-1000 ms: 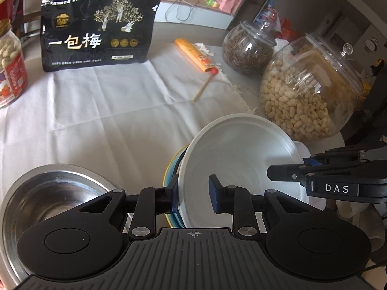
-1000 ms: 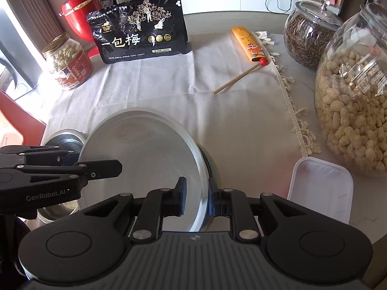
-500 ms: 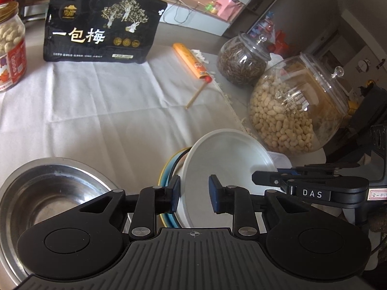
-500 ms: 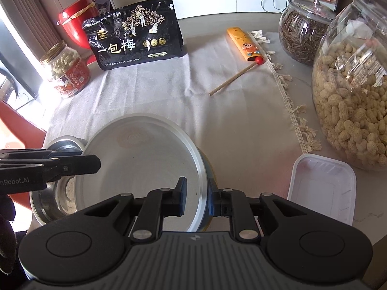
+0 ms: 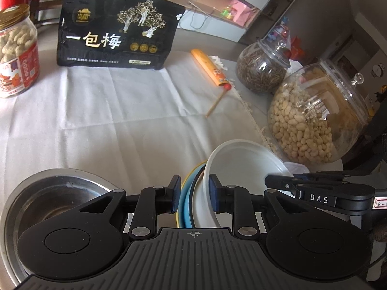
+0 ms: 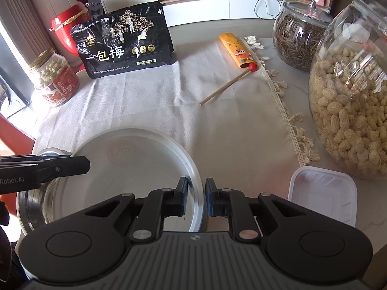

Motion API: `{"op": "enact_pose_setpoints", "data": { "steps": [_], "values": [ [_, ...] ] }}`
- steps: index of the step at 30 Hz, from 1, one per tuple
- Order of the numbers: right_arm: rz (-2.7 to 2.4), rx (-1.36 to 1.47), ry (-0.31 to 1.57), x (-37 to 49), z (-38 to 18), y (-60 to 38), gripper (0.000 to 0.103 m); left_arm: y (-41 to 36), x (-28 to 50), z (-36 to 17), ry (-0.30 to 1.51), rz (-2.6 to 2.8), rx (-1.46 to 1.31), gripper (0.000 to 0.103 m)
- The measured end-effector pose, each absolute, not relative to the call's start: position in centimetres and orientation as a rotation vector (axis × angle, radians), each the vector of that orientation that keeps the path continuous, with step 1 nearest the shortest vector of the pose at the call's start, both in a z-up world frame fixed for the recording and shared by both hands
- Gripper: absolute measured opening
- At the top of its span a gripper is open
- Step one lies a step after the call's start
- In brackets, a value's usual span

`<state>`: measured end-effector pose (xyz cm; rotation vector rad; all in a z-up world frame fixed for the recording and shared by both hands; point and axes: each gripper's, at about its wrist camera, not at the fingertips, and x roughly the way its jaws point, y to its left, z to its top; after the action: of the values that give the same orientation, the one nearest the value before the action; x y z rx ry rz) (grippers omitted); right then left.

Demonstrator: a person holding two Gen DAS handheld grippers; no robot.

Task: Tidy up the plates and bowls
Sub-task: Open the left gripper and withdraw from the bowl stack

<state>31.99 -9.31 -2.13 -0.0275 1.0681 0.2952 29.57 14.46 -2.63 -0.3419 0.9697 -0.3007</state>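
Left gripper (image 5: 194, 194) jaws clamp the near rim of the plate stack (image 5: 191, 203); right gripper (image 6: 196, 198) jaws pinch the white plate (image 6: 125, 169) on top. Stacking looks mostly done. Steel bowl (image 5: 48, 193) at 9 o'clock remains loose. Plastic tray (image 6: 324, 193) at 3 o'clock, peanut jar (image 6: 350, 101) beyond; snack bag (image 6: 125, 41) far at 12.

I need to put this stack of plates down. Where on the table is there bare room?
The widest bare patch is the middle of the white cloth, between the black snack bag, the wooden stick and the white plate. The right edge is crowded: peanut jar, seed jar, plastic tray. The steel bowl fills the near left.
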Motion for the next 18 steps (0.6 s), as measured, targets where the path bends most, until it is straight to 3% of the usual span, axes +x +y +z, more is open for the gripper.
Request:
{"op": "enact_pose_setpoints", "data": {
  "steps": [12, 18],
  "values": [
    [0.302, -0.019, 1.090, 30.6, -2.8, -9.9, 0.015, 14.4, 29.1, -2.3, 0.972, -0.341, -0.368, 0.025],
    [0.335, -0.047, 0.879, 26.7, 0.7, -10.9, 0.018, 14.8, 26.9, -0.5, 0.888, -0.349, -0.405, 0.025]
  ]
}}
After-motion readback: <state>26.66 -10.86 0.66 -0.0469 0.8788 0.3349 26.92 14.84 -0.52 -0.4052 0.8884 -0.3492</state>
